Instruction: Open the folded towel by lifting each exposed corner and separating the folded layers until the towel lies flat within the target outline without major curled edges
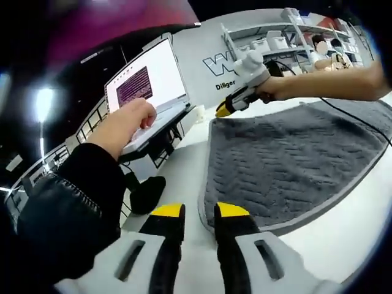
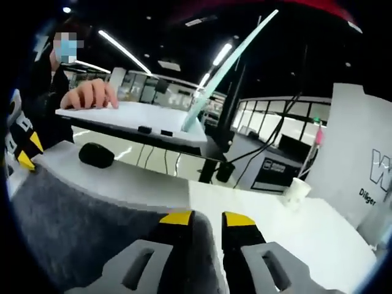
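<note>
left gripper view: left gripper (image 1: pixel 199 214) seen with fingers parted, nothing held, at near edge of grey towel (image 1: pixel 294 159) spread on white bench (image 1: pixel 331 245); right gripper (image 1: pixel 236 104) at far towel edge | right gripper view: right gripper (image 2: pixel 206 219) fingers parted, empty, over towel (image 2: pixel 86 226); laptop (image 2: pixel 135 116) behind

Both views sit low and close at opposite towel (image 1: pixel 294 165) edges, facing each other, sharing the laptop (image 1: pixel 150 92).
</note>
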Motion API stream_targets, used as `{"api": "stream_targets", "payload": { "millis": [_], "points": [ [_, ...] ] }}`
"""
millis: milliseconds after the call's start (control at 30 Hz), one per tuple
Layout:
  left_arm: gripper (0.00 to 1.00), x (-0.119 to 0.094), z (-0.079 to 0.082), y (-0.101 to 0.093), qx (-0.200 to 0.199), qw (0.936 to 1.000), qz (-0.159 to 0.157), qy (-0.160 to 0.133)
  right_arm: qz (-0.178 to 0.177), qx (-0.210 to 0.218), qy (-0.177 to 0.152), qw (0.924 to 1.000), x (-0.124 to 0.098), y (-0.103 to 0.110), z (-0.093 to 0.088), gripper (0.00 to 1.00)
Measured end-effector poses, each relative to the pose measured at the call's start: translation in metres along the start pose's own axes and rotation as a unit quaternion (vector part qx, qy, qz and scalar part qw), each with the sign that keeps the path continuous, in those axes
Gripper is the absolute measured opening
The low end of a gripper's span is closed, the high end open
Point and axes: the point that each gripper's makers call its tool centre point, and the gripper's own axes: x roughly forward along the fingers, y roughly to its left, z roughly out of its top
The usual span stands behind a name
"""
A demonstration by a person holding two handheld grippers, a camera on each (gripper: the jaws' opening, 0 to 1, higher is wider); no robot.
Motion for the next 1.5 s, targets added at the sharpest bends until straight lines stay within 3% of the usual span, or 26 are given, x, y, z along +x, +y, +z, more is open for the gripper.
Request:
{"api": "stream_targets", "payload": {
  "millis": [67, 167, 333, 400, 500, 700, 900, 1033, 1167, 1500],
  "points": [
    [0.1, 0.0, 0.004, -0.004, 0.004, 0.9999, -0.005, -0.009, 0.011, -0.005, -0.005, 0.9999, 0.003, 0.004, 0.003, 0.0],
    [0.02, 0.003, 0.006, -0.008, 0.007, 0.9997, -0.015, -0.017, 0.02, -0.019, -0.004, 0.9996, 0.008, 0.01, 0.003, 0.0],
    [0.0, 0.008, 0.001, -0.012, 0.027, 0.9994, -0.019, -0.005, 0.023, -0.024, 0.021, 0.9992, 0.027, 0.012, -0.013, 0.0],
    [0.0, 0.005, 0.01, -0.012, 0.047, 0.9986, -0.015, -0.019, 0.023, -0.025, 0.032, 0.9989, 0.03, 0.012, -0.017, 0.0],
    [0.0, -0.001, 0.028, -0.016, 0.049, 0.9971, -0.022, -0.054, 0.02, -0.022, 0.038, 0.9988, 0.03, 0.012, -0.026, 0.0],
    [0.01, -0.004, 0.042, -0.021, 0.07, 0.9946, -0.025, -0.072, 0.021, -0.018, 0.059, 0.9979, 0.037, 0.011, -0.041, 0.0],
    [0.0, 0.004, 0.037, -0.035, 0.072, 0.994, -0.05, -0.065, 0.026, -0.02, 0.078, 0.9964, 0.042, 0.016, -0.053, 0.0],
    [0.0, 0.012, 0.023, -0.042, 0.06, 0.9955, -0.062, -0.039, 0.026, -0.014, 0.077, 0.9966, 0.044, 0.015, -0.055, 0.0],
    [0.0, 0.017, 0.011, -0.036, 0.044, 0.9976, -0.05, -0.02, 0.029, -0.014, 0.082, 0.9961, 0.044, 0.014, -0.055, 0.0],
    [0.0, 0.018, -0.002, -0.023, 0.027, 0.999, -0.034, -0.01, 0.016, -0.013, 0.045, 0.9988, 0.026, 0.008, -0.025, 0.0]
  ]
}}
